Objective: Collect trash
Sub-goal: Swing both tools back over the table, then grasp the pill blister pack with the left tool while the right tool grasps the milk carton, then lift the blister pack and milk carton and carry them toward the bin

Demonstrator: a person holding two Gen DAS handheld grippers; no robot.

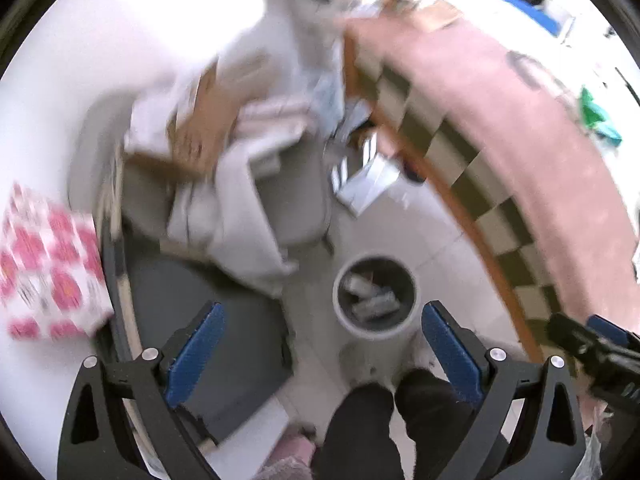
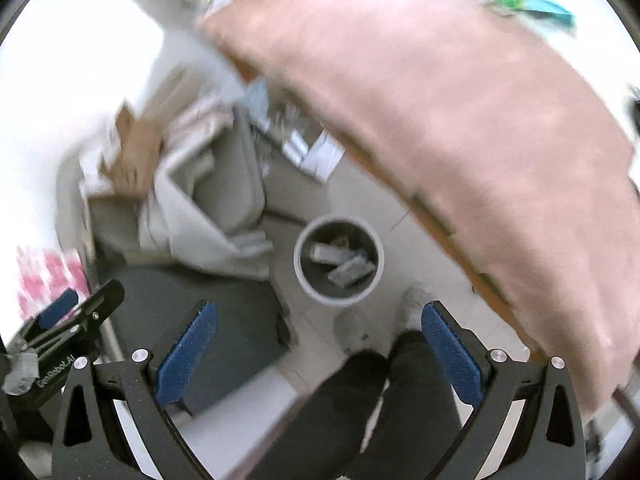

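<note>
Floor: pale tiles, blurred in both views.
Bin: a round grey bin stands on the floor and holds a few crumpled grey pieces of trash.
Bed: pink cover to the right, over a checked side.
Clutter: cardboard and pale cloth lie heaped left of the bin.
Left gripper: jaws released, holding nothing.
Right gripper: jaws spread wide, also unladen.

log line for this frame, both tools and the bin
left tool: open, empty | right tool: open, empty | trash bin: on floor below both, holds several pieces | views: motion-blurred
</note>
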